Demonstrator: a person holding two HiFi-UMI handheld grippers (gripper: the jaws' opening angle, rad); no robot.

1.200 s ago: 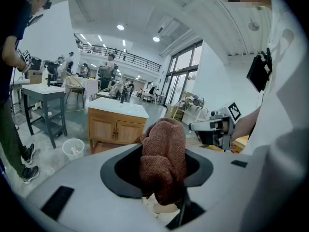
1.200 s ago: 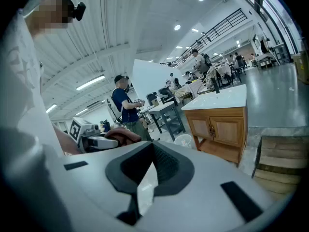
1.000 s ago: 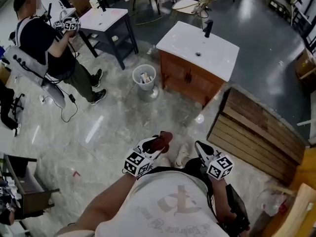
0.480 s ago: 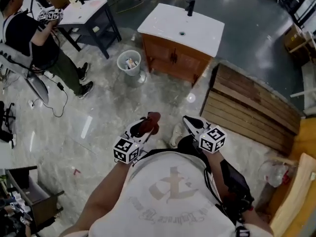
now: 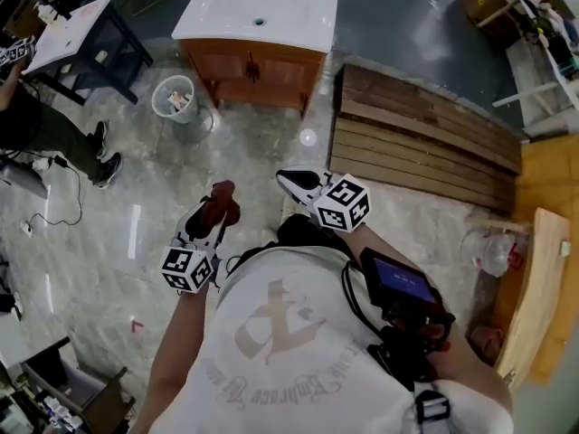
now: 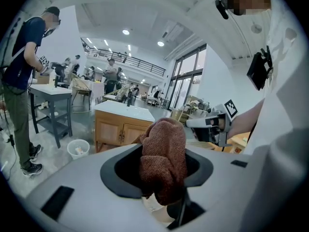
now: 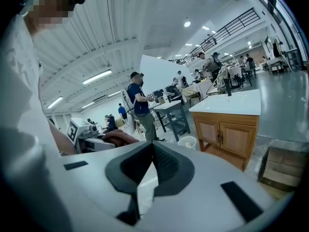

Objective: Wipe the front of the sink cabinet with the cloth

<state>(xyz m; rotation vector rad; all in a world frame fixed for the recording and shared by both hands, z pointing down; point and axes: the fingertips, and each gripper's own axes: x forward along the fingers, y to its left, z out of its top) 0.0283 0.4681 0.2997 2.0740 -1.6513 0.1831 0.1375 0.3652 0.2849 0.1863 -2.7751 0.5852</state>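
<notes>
The sink cabinet (image 5: 255,69) is brown wood with a white basin top. It stands on the floor well ahead of me, at the top of the head view. My left gripper (image 5: 215,212) is shut on a dark red cloth (image 5: 223,197), which bulges out between the jaws in the left gripper view (image 6: 163,159). My right gripper (image 5: 284,178) is held beside it, a little further forward, its jaws shut on nothing (image 7: 152,143). Both grippers are far from the cabinet (image 7: 232,136), whose two front doors show in the left gripper view (image 6: 121,132).
A white waste bin (image 5: 176,98) stands left of the cabinet. A wooden pallet (image 5: 423,141) lies on the floor to its right. At far left are a dark table with a white top (image 5: 74,23) and a standing person (image 5: 43,127). A plastic bag (image 5: 488,248) lies at right.
The cabinet has shifted from the upper right to the top centre of the head view as I turned. Both grippers stay close to my body, and the left still holds the cloth.
</notes>
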